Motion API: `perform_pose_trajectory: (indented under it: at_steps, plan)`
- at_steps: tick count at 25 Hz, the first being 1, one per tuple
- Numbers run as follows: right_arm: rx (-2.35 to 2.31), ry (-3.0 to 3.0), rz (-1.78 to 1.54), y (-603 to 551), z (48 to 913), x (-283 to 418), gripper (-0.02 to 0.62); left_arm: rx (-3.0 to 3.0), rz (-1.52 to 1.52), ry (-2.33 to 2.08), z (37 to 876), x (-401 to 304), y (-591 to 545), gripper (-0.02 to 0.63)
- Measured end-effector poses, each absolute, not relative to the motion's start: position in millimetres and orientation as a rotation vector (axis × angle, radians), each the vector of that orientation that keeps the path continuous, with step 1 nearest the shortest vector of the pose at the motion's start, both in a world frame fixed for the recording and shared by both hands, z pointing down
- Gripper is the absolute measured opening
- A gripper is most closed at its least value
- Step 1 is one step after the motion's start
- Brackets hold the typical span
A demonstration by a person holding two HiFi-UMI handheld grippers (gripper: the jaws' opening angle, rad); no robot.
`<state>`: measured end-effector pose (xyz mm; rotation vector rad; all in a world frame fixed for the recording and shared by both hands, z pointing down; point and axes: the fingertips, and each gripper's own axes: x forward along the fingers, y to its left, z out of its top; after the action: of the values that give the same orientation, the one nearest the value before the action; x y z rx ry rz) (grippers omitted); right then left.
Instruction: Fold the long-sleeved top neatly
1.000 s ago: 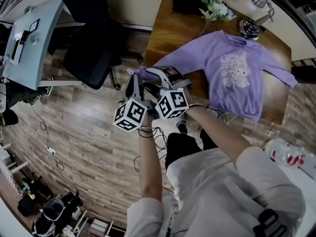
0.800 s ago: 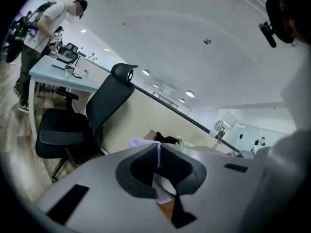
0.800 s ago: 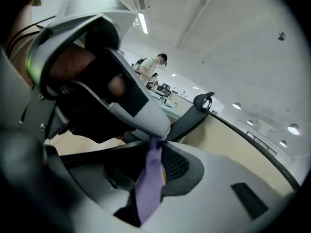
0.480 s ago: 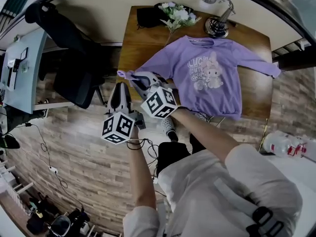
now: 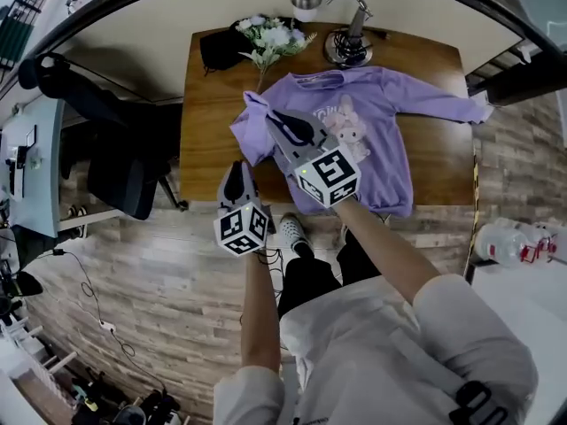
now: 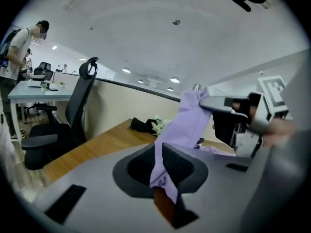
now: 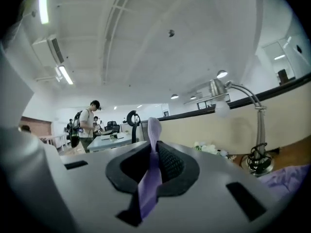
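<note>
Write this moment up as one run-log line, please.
purple long-sleeved top on brown wooden table | left gripper: jaws just eased wider, pinching sleeve | right gripper: jaws just closed on same sleeve

The room is bright, and the light is soft and even. It comes from ceiling lights (image 7: 62, 74) high above. On the tabletop (image 5: 208, 140) the shadows are faint. All 3 pictures bend round like a fishbowl, and both gripper views go dark in the corners. Near things there are blurry: the left gripper (image 6: 159, 148), the right gripper (image 7: 154, 147) and the purple top (image 6: 187, 125). The white ceiling looks washed out.
</note>
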<state>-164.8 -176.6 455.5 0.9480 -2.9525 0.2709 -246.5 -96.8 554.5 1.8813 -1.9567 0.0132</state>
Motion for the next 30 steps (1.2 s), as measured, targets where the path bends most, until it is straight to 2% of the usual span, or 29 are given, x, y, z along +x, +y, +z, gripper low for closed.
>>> perform_pose_trajectory:
  at_steps: [5, 7, 13, 17, 21, 25, 30]
  plan:
    - [1.009, -2.981, 0.330, -203.9, 431.3, -114.7, 0.037, 2.099, 0.199, -1.799, 593.3, -128.6, -128.3, 0.048]
    - [1.021, -2.987, 0.317, -210.6, 422.2, -102.2, 0.037, 2.072, 0.315, -1.788, 617.8, -104.2, -149.9, 0.046]
    - [1.097, -2.987, 0.294, -235.6, 418.5, -48.7, 0.037, 1.736, 0.412, -1.910, 661.6, -143.8, -175.1, 0.044]
    - [1.203, -2.933, 0.421, -257.7, 456.9, 2.1, 0.038, 1.711, 0.580, -1.943, 674.0, -162.5, -170.2, 0.044]
    - [1.281, -2.834, 0.663, -270.4, 522.9, 45.9, 0.041, 1.723, 0.717, -1.933, 686.5, -167.1, -165.4, 0.044]
    - [1.368, -2.694, 1.078, -274.6, 590.9, 81.6, 0.044, 1.753, 0.783, -1.915, 689.9, -166.1, -159.6, 0.044]
    - [1.480, -2.547, 1.357, -276.9, 637.3, 104.6, 0.044, 1.791, 0.778, -1.860, 683.5, -157.4, -139.7, 0.046]
